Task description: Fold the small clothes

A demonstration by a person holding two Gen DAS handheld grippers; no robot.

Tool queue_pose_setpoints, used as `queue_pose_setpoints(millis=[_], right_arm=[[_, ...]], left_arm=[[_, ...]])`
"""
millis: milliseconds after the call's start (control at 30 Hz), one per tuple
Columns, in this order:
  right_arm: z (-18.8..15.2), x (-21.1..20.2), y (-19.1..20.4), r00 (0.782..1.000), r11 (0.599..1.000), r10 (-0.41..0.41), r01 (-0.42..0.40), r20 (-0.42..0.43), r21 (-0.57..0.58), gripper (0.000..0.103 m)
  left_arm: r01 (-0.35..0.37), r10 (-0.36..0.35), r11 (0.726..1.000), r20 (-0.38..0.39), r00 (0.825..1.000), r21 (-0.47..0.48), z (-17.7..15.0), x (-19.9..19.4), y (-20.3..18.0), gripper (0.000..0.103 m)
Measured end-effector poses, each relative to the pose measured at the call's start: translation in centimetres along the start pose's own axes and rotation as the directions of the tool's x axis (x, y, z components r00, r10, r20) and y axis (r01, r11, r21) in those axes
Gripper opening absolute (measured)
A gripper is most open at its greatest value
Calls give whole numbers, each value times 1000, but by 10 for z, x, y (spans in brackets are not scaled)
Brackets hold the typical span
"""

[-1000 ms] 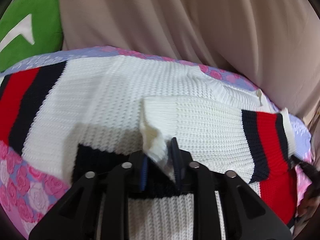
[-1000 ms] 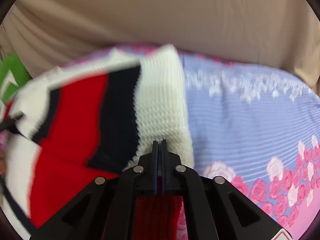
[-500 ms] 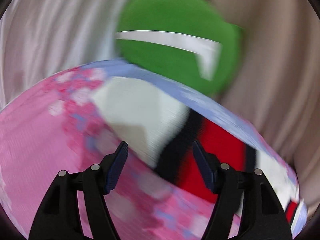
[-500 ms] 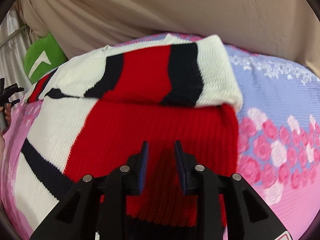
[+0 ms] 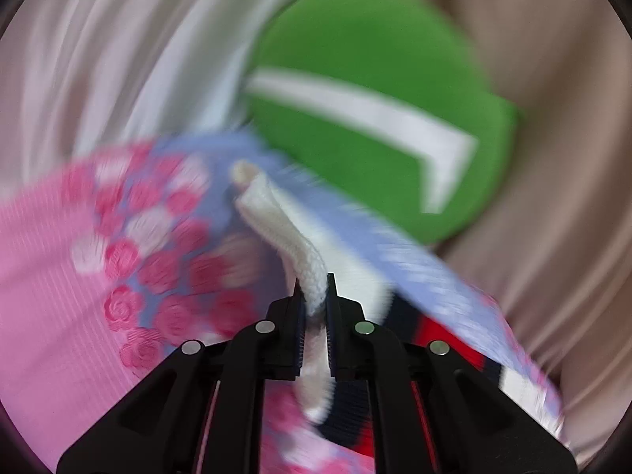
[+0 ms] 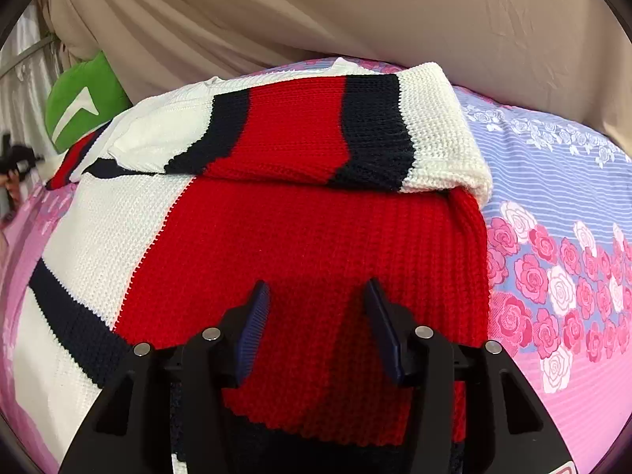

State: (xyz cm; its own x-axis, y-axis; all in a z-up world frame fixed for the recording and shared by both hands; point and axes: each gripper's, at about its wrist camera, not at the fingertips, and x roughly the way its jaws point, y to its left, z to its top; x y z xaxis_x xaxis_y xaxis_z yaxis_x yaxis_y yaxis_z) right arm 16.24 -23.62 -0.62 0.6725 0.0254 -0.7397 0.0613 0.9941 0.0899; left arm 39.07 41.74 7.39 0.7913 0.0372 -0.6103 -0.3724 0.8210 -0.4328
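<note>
While one knit sweater lies on the rose-print bed sheet, the left hand-held gripper pinches its white cuff. The right hand-held gripper is opening above the red panel, holding nothing. One green pillow sits at ten o'clock against the beige curtain.

your left wrist view rides its gripper, tilted down and very near the sweater cuff, green cushion at 12 o'clock, while your right wrist view looks down closely over the sweater, sharing that cushion at 10 o'clock and the rose bedsheet.
</note>
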Motion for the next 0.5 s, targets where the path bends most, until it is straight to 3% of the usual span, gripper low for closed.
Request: queue_pose_setpoints(millis=[67,133,167,233,333,400,467,500], right_arm=[[1,0,-1,1000,1000,5,-5,2,3,51],[1,0,-4,1000,1000,20,-21,4,17,51],[1,0,-5,1000,999,30,-30,5,27,51],[1,1,-9,999,998,52,-52,8,46,51],[1,1,-13,997,994,81,-82,13,72,51],[1,0,-16,995,991,100,-101,17,85,51],[1,1,-19,992,987,123,-124,18,99,53],[2,1,-21,990,984,140,-141,20,109,55]], left_arm=[[51,-57,991,41,998,121,-8,-34,-54,7],[150,-168,955,51,984,255,-27,-74,-122,7],[199,-223,929,42,974,314,-40,-90,-153,7],[295,-328,850,-1,945,436,-79,-123,-221,7],[428,-426,724,-137,894,542,-152,-140,-307,8],[492,-429,653,-254,867,576,-213,-131,-354,10],[546,-403,606,-368,838,579,-270,-109,-384,15],[566,-372,594,-428,824,572,-304,-93,-395,27]])
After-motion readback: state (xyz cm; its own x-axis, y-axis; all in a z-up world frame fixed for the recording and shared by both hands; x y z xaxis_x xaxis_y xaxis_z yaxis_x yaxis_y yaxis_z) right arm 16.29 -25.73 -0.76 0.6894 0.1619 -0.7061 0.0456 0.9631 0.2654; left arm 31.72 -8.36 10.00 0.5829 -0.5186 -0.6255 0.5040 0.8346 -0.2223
